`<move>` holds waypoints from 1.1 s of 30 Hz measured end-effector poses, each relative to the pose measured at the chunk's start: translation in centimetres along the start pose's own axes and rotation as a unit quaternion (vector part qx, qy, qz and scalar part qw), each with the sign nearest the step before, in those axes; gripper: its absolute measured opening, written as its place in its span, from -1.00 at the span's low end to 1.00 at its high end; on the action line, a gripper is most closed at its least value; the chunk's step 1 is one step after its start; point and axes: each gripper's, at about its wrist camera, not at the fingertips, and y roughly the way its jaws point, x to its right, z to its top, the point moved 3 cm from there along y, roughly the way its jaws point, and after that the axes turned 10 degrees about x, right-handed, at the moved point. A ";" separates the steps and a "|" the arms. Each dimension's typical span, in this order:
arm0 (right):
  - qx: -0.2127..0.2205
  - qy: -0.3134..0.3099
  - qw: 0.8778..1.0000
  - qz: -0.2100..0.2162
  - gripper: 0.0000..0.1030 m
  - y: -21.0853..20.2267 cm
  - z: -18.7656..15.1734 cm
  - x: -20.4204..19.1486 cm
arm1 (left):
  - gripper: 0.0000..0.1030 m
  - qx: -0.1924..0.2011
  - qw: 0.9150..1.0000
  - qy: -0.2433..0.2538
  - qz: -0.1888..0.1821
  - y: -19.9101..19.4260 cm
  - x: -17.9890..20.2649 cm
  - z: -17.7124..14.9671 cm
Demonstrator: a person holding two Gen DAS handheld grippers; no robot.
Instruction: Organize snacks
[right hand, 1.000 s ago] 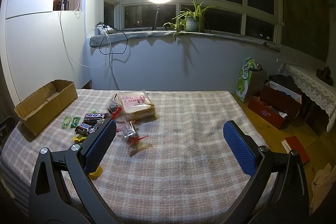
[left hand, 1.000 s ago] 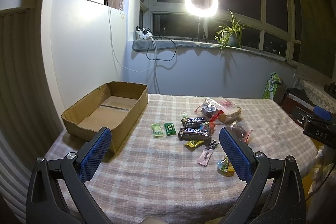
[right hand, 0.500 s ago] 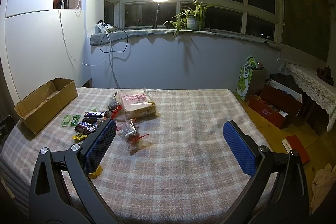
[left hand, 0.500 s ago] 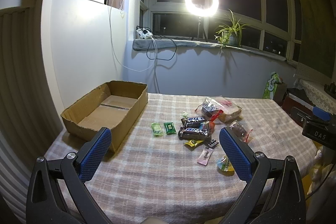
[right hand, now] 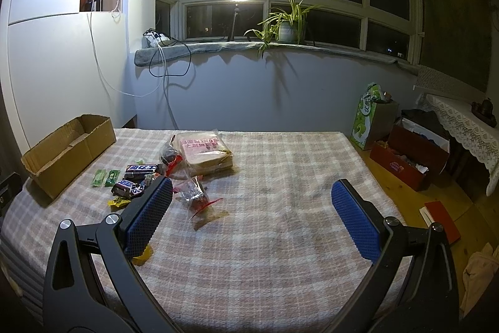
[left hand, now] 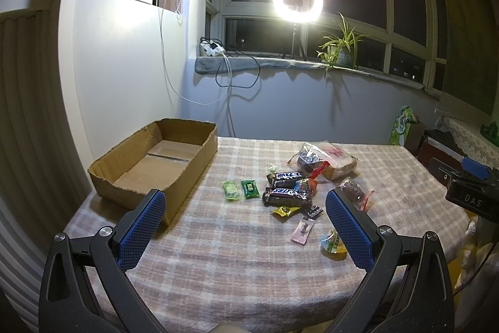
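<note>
An open cardboard box [left hand: 156,164] stands at the table's left, also in the right wrist view [right hand: 65,155]. Snacks lie in a loose cluster mid-table: two dark chocolate bars [left hand: 287,195], two green packets [left hand: 240,189], a bagged bread pack [left hand: 336,159] [right hand: 205,152], a clear bag with red trim [right hand: 195,195], and small candies [left hand: 302,228]. My left gripper [left hand: 243,214] is open and empty, above the near table. My right gripper [right hand: 249,208] is open and empty, right of the cluster.
The checked tablecloth [right hand: 280,239] covers the table. A ring light [left hand: 296,3] and a potted plant [right hand: 287,27] stand on the window sill. Boxes and bags [right hand: 405,152] sit on the floor at right. The other gripper [left hand: 467,189] shows at the right edge.
Both views shift very slightly; the right gripper has drifted a little. Nothing on the table has moved and both grippers stay open.
</note>
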 end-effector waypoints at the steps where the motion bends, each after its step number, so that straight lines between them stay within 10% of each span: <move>1: -0.001 -0.001 1.000 0.000 1.00 0.1 -0.1 -0.1 | 0.98 0.000 1.000 0.000 -0.001 0.0 0.0 0.0; 23: -0.022 -0.018 1.000 0.010 1.00 1.4 -0.7 -0.3 | 0.98 -0.039 0.999 -0.005 -0.024 0.9 0.3 -1.0; 33: -0.083 -0.030 0.992 0.087 1.00 5.4 -2.8 0.9 | 0.92 -0.090 0.993 0.004 -0.080 2.9 3.0 -2.9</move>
